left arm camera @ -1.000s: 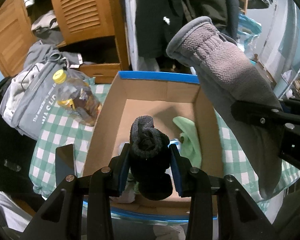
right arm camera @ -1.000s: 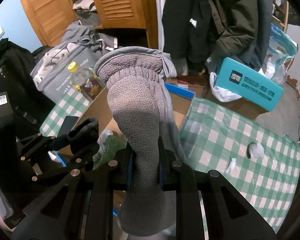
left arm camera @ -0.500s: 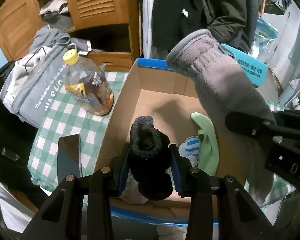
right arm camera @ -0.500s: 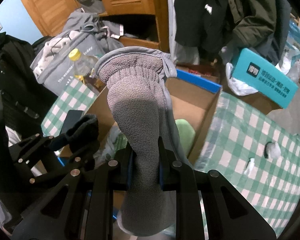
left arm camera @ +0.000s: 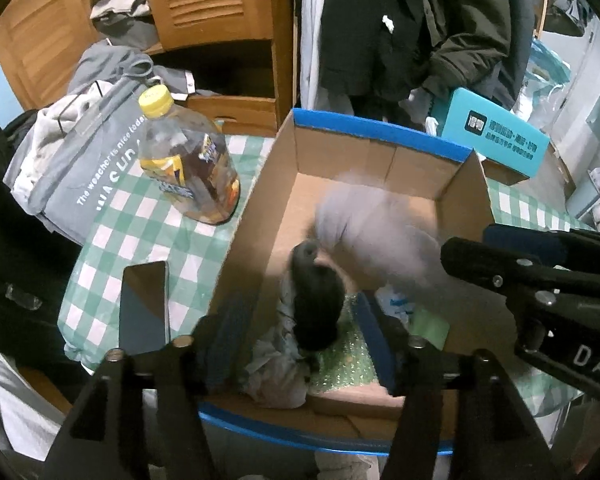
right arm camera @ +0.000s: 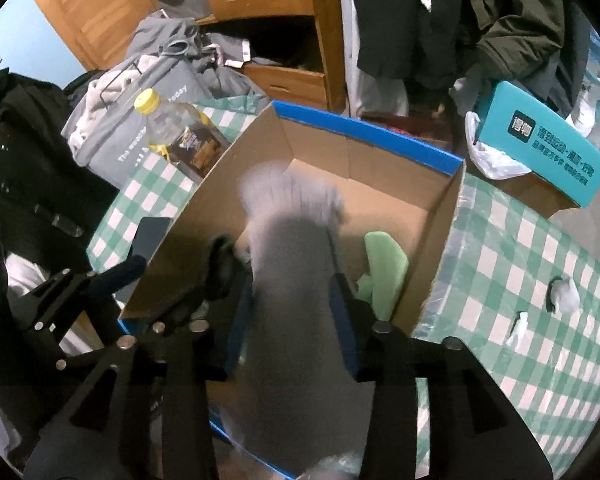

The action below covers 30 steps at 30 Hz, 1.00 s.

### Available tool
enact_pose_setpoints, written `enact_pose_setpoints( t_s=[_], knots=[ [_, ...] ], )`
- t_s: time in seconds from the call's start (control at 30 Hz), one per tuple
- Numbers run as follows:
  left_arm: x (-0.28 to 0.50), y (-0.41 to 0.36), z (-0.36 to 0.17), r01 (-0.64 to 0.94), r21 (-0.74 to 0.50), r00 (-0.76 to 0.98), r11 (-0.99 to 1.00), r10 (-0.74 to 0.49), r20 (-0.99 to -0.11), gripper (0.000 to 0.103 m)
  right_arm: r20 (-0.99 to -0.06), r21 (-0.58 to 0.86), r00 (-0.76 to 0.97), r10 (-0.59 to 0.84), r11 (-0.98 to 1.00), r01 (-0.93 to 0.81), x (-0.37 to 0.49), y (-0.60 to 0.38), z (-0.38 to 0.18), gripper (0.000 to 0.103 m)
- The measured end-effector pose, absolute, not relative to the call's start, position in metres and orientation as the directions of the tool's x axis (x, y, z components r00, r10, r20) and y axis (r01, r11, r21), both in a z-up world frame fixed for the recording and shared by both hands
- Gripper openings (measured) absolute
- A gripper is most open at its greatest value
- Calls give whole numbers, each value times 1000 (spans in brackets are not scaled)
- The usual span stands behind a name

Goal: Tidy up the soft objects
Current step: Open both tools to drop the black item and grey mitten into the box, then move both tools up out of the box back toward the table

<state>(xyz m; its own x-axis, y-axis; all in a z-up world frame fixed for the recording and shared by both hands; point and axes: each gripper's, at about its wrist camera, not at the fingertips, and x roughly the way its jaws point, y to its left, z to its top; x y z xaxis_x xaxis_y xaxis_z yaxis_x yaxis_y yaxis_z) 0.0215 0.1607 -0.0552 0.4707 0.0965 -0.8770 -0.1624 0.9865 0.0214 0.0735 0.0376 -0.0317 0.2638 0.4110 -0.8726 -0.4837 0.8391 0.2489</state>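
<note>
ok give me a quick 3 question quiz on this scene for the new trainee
1. True or false: the cardboard box has a blue rim.
2. What colour is the bottle cap?
3. The grey mitten is: A) on the checked cloth, B) between the right gripper fingers over the box, C) on the teal box.

Key: 1 true. 2 yellow. 3 B; both grippers' jaws are opening, with the black sock between the left gripper fingers.

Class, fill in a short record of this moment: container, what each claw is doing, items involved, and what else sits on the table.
container: open cardboard box with blue rim
left claw: jaws opening, black sock between them, over the box
right claw: jaws opening, grey mitten between them, blurred
already in box: green cloth
beside box: bottle, phone on checked tablecloth
</note>
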Motion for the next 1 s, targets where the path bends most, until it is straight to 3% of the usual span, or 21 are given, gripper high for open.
enact_pose_setpoints(
  t_s=[0.23,1.0],
  knots=[
    [20,158,-49,-159,26,481,987,101,-871,69,-865,237,297,404,852,-467,72,28,-23,56],
    [16,117,-39,-80,86,501,993,115,-858,72,-876,183,340,343,886,-425,58,-27,-16,58]
  ],
)
